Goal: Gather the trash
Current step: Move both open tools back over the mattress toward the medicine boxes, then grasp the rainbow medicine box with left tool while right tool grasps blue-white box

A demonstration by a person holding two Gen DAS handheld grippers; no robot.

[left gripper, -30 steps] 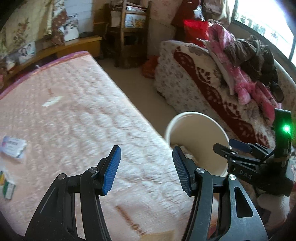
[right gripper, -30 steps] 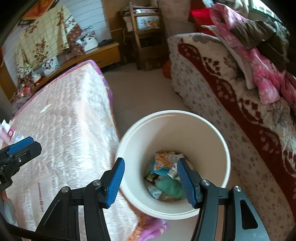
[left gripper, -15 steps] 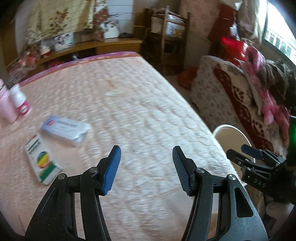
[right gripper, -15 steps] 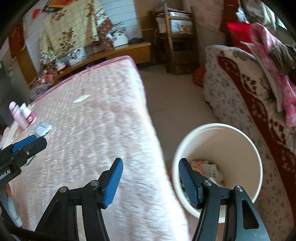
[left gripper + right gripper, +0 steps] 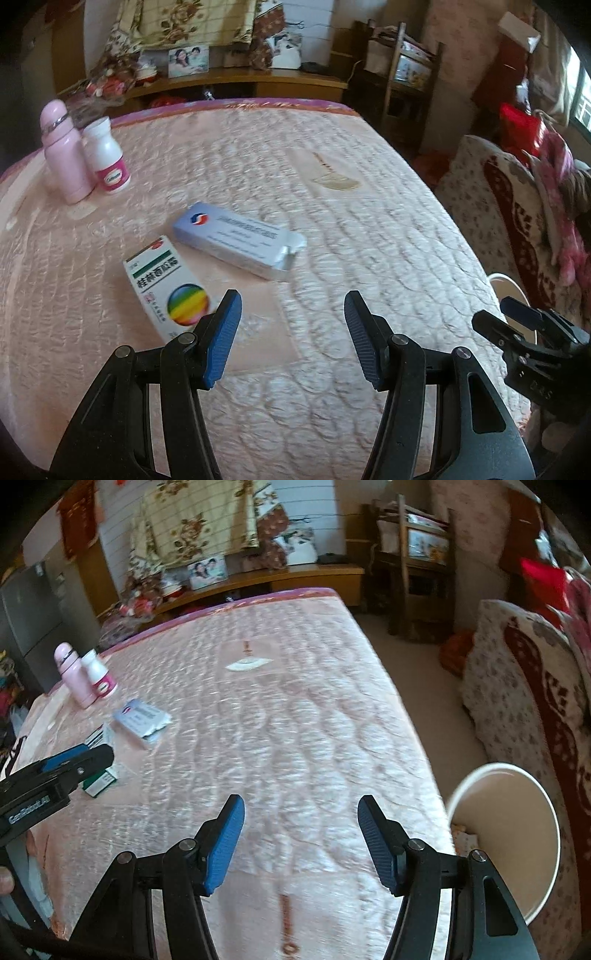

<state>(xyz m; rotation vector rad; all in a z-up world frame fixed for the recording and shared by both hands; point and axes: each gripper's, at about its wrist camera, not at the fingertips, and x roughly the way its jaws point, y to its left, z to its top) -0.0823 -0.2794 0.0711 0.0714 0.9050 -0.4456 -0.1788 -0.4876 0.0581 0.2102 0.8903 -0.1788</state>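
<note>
Left wrist view now on the bed (image 5: 369, 229), swung off the bin (image 5: 511, 286) that filled it a second ago; only a sliver of bin rim left at the right edge. Right wrist view likewise turned from looking down into the bin to looking across the bed, bin (image 5: 506, 834) now low at the right, beside the mattress edge. Probably a drop just done and a fresh pick starting. Left gripper (image 5: 291, 338) wide open and empty, hovering over the quilt just short of the white box (image 5: 162, 284) with a rainbow disc; blue box (image 5: 236, 240) lying just beyond, one end flap open. Right gripper (image 5: 301, 840) wide open too, holding nothing, over bare quilt well apart from both boxes. Pink bottle (image 5: 62, 155) and white bottle (image 5: 107, 158) upright and touching near the far left corner; trash or not, cannot tell. Flat pale scrap (image 5: 338, 182) further up the bed. Bin contents mostly hidden from here: just a glimpse of printed wrapper low on the left inside wall. White box the likeliest next target for the left fingers (image 5: 221, 343).
</note>
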